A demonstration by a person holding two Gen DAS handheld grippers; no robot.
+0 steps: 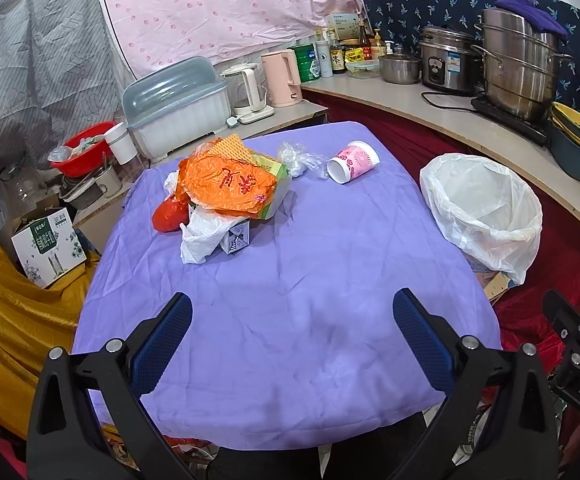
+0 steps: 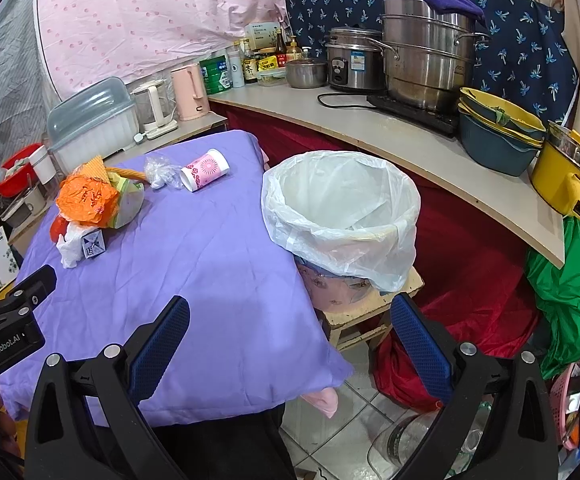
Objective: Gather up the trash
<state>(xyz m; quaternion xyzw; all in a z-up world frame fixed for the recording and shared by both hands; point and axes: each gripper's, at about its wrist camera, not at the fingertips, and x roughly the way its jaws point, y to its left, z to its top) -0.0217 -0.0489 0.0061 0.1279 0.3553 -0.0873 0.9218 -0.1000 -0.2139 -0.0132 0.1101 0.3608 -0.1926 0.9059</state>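
You are holding the left gripper [image 1: 291, 340] low over the near part of the purple-covered worktop [image 1: 290, 280], its fingers [image 1: 162, 344] spread wide with nothing between them. You are holding the right gripper [image 2: 290, 344] just off the worktop's right edge, its fingers [image 2: 419, 344] also spread wide and gripping nothing; the bin [image 2: 339, 216] is standing ahead of it.

The trash is lying on the far half of the worktop. On the left, a pile [image 1: 226, 192] is sitting together: an orange bag [image 1: 226, 184] is draped on top, with a white bag [image 1: 202, 236] and a small blue-and-white carton [image 1: 236, 240] poking out under it and something red [image 1: 168, 216] touching its left side. A crumpled clear wrap [image 1: 301, 158] is lying just right of the pile, and a pink cup [image 1: 353, 162] is lying on its side beside the wrap, its mouth facing you.

The bin, lined with a white bag, is standing upright just beside the worktop's right edge, on a low wooden stand [image 2: 369, 312] as the right view is showing it. I cannot tell whether anything is lying inside.

A counter [image 2: 389, 140] with pots and bottles is curving behind the bin.
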